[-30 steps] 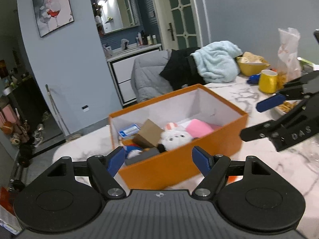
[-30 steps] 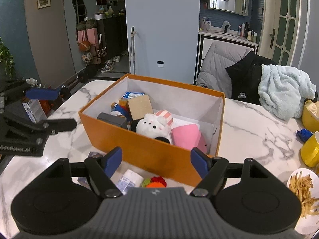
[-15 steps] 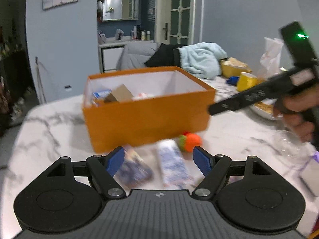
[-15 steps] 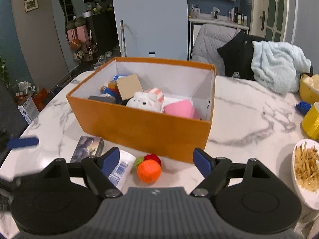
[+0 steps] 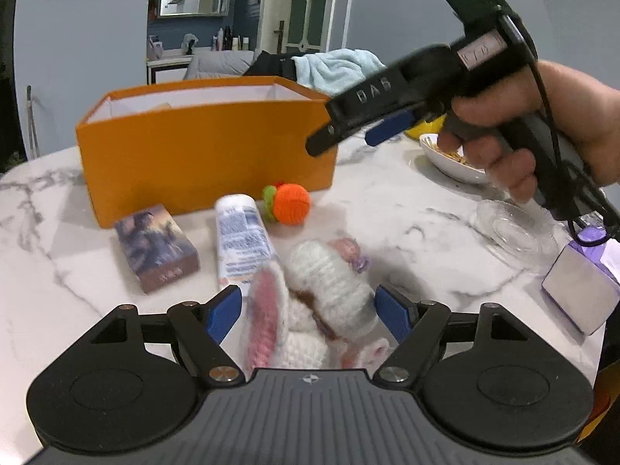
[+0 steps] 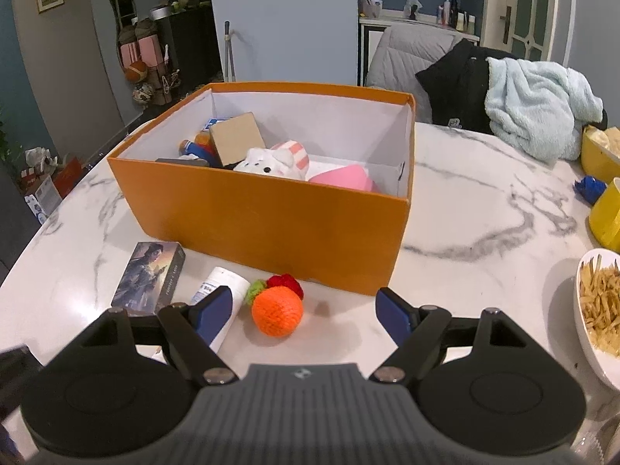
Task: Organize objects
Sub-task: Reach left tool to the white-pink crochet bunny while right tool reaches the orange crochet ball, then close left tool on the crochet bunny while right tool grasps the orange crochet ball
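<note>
An orange box (image 6: 271, 224) stands on the marble table (image 6: 465, 232) and holds a white plush (image 6: 271, 161), a cardboard carton (image 6: 236, 139) and a pink item (image 6: 345, 178). In front of it lie a card box (image 5: 157, 246), a white tube (image 5: 242, 240) and an orange knitted ball (image 5: 290, 203). A white knitted bunny (image 5: 325, 290) with a pink ear lies between the fingers of my left gripper (image 5: 310, 312), which is open with its pads off the toy. My right gripper (image 6: 306, 314) hangs open just above the knitted ball (image 6: 277, 310).
A bowl of fries (image 6: 596, 310) and a yellow mug (image 6: 608, 213) stand at the right. A glass dish (image 5: 515, 232) and a silver-and-purple box (image 5: 581, 290) lie near the hand (image 5: 562, 124) that holds the right gripper. A chair with clothes (image 6: 465, 85) stands behind the table.
My left gripper dropped from above the box to the table in front of it, and the bunny now lies between its fingers. My right gripper sank toward the orange ball.
</note>
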Demonstrator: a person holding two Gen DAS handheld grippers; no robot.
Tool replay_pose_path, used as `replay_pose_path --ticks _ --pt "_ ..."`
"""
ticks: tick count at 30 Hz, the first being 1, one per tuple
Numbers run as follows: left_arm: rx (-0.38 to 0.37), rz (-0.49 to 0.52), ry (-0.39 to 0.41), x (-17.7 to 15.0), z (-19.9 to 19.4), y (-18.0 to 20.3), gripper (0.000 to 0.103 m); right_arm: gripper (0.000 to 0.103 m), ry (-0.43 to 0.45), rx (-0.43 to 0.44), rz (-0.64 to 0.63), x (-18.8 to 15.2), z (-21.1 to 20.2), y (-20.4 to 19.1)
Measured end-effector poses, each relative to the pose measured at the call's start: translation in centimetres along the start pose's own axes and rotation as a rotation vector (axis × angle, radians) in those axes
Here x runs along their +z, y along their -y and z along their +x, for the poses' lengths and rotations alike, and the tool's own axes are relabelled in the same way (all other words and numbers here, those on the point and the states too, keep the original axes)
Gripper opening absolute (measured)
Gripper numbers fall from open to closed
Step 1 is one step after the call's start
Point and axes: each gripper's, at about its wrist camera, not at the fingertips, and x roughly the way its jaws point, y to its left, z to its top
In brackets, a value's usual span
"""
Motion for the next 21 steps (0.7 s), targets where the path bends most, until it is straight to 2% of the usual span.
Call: replay_pose_path --ticks 2,7,10,13,19,21 --pt "-0.002 -0.022 -0.006 -0.3 0.4 0.1 0.088 0.082 -0.002 -0.003 0.001 0.0 0.2 0.0" --pt "0.04 0.025 -0.013 -0.6 1.1 1.2 0.084 0.082 -0.02 -0.015 -0.011 -0.4 1.0 -0.1" --pt "0.049 0.016 0.0 -0.8 0.9 1.2 0.081 0.082 -0.03 -0.014 -0.022 -0.7 1.6 -0.4" --pt "0.055 0.007 -0.001 -1.1 0.1 0.7 0.077 0.082 -0.045 -0.017 -0.035 -0.9 2.3 -1.0" --pt "0.122 -0.026 -0.005 -2.8 -3.2 -2.0 0.077 0.081 -0.058 -0.021 -0.051 -1.1 3.6 -1.8" --pt "0.144 -0.058 -0.003 -3.3 -4.3 -3.3 0.077 0.075 -0.05 -0.029 -0.049 -1.1 3.8 -2.1"
